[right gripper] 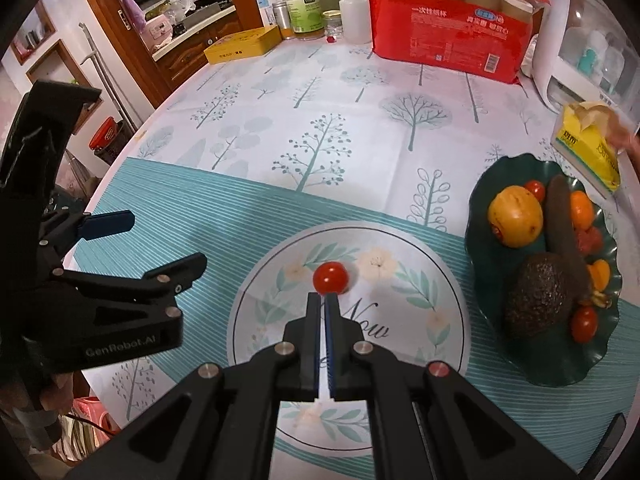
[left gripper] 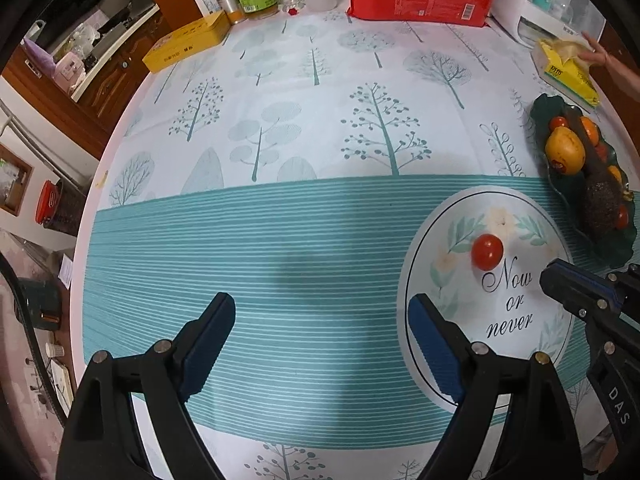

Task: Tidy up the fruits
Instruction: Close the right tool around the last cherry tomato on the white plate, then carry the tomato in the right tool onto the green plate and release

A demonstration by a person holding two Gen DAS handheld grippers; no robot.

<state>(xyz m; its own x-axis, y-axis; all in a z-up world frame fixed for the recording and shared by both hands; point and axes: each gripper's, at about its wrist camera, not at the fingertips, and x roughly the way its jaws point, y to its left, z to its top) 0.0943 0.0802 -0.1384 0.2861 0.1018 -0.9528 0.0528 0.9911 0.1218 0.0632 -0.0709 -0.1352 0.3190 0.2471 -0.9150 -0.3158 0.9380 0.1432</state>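
Observation:
A red cherry tomato (right gripper: 330, 278) lies alone on a white flowered plate (right gripper: 436, 292); both also show in the left wrist view, tomato (left gripper: 487, 251) and plate (left gripper: 448, 240). A dark green leaf-shaped dish (right gripper: 500, 176) to the right holds a yellow-orange fruit (right gripper: 516, 216), an avocado (right gripper: 538, 294), a long dark fruit, small oranges and cherry tomatoes. My right gripper (right gripper: 323, 298) is shut and empty, its tips just short of the tomato. My left gripper (left gripper: 324, 308) is open and empty over the teal striped cloth, left of the plate.
At the table's back stand a red pack of paper cups (right gripper: 452, 32), bottles and jars (right gripper: 306, 8), a yellow tin box (right gripper: 242, 46) and a white appliance (right gripper: 560, 40). A yellow tissue box (right gripper: 588, 148) lies behind the green dish, a hand on it.

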